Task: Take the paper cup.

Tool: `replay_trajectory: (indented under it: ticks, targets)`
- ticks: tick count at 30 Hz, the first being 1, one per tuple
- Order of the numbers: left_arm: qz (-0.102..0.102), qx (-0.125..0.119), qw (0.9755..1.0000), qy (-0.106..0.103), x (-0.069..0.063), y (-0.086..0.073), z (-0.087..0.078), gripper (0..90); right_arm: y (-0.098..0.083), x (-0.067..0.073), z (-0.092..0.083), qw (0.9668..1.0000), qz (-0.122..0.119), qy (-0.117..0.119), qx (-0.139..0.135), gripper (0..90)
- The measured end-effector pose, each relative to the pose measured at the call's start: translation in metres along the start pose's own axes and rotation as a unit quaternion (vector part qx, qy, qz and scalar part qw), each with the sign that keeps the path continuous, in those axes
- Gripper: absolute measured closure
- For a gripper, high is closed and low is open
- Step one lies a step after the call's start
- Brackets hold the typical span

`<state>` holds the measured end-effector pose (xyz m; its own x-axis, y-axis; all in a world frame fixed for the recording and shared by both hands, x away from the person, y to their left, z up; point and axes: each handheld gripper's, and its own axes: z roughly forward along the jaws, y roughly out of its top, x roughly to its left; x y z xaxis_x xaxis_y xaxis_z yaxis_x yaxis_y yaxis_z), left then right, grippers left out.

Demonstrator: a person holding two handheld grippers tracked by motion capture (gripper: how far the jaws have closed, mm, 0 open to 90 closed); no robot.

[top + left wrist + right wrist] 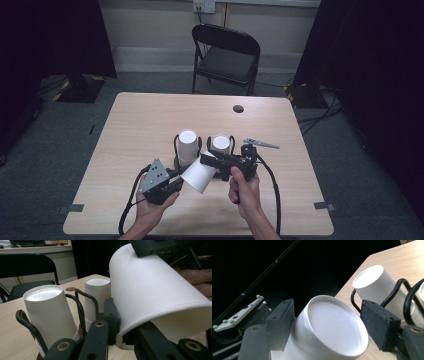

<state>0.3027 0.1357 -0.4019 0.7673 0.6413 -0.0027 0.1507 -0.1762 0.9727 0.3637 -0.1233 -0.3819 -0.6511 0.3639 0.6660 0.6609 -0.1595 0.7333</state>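
Note:
A white paper cup (197, 176) hangs tilted above the table's front middle, held between both grippers. My left gripper (181, 176) is shut on the wall at the cup's open rim (155, 285), one jaw outside and one inside. My right gripper (209, 159) is shut on the cup's closed base (334, 327), with a pad on each side. Just behind them, two stacks of upside-down white cups (187, 145) (221, 145) stand in black wire holders (80, 307). The left gripper view shows both stacks (48, 312) (97, 295) close ahead.
The wooden table (150, 115) has a round cable hole (238, 108) near its far edge. A black folding chair (227, 55) stands behind it. Dark curtains hang on both sides. Grey tape marks (75, 207) sit near the front corners.

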Motion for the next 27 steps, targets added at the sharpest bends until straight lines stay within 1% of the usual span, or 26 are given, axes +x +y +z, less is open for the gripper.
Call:
replay_trajectory:
  ticks: [1,3,4,5,7,9,11,13,15,16,18,19,21,23,24,25,27]
  targets:
    - [0.000,0.002,1.0000,-0.001,0.000,0.000,0.000,84.6,0.000,0.000,0.000,1.0000,-0.006,-0.003,0.001,27.9]
    - [-0.003,0.006,0.9999,-0.013,0.000,0.000,0.001,84.6,-0.001,0.000,0.000,0.9998,-0.017,-0.006,0.001,27.8]
    - [-0.001,0.010,0.9998,-0.018,0.000,0.000,0.001,84.6,-0.001,0.001,0.000,0.9998,-0.019,-0.007,0.002,27.8]
    - [0.000,0.013,0.9997,-0.022,-0.001,0.000,0.001,84.6,-0.001,0.001,0.000,0.9996,-0.027,-0.008,0.003,27.9]
    - [0.003,0.024,0.9993,-0.028,-0.002,0.000,0.001,84.6,-0.002,0.002,0.000,0.9991,-0.040,-0.012,0.003,27.8]
    - [0.001,0.036,0.9988,-0.033,-0.003,0.000,0.002,84.7,-0.003,0.003,-0.001,0.9986,-0.051,-0.009,0.001,26.9]
    - [-0.001,0.046,0.9982,-0.039,-0.003,-0.001,0.002,84.7,-0.003,0.005,-0.003,0.9978,-0.066,-0.012,0.000,26.6]
    - [-0.003,0.059,0.9975,-0.039,-0.003,-0.001,0.003,84.7,-0.004,0.006,-0.004,0.9970,-0.076,-0.018,0.001,25.6]
    - [-0.005,0.068,0.9965,-0.047,-0.002,-0.001,0.003,84.7,-0.006,0.006,-0.006,0.9964,-0.083,-0.018,0.000,25.5]
    - [-0.005,0.074,0.9963,-0.044,-0.002,-0.001,0.002,84.7,-0.007,0.006,-0.006,0.9962,-0.085,-0.016,0.000,24.9]
    - [-0.005,0.087,0.9951,-0.047,-0.002,-0.001,0.001,84.7,-0.009,0.005,-0.009,0.9954,-0.094,-0.018,0.001,23.6]
    - [-0.004,0.085,0.9956,-0.039,-0.002,-0.002,0.000,84.7,-0.010,0.005,-0.011,0.9952,-0.096,-0.019,-0.002,23.6]
    - [-0.015,0.094,0.9945,-0.045,-0.001,-0.002,0.000,84.6,-0.012,0.004,-0.014,0.9949,-0.099,-0.019,-0.004,23.2]
    - [-0.022,0.098,0.9940,-0.044,0.000,-0.002,-0.001,84.6,-0.014,0.003,-0.018,0.9945,-0.103,-0.018,-0.006,22.2]
    - [-0.026,0.100,0.9934,-0.049,0.001,-0.002,-0.001,84.7,-0.014,0.003,-0.018,0.9945,-0.103,-0.019,-0.005,22.1]
    - [-0.030,0.103,0.9928,-0.054,0.002,-0.001,-0.001,84.6,-0.015,0.002,-0.020,0.9939,-0.108,-0.019,-0.003,21.0]
    - [-0.029,0.115,0.9919,-0.048,0.004,-0.001,-0.002,84.6,-0.017,0.003,-0.022,0.9933,-0.113,-0.023,-0.004,19.4]
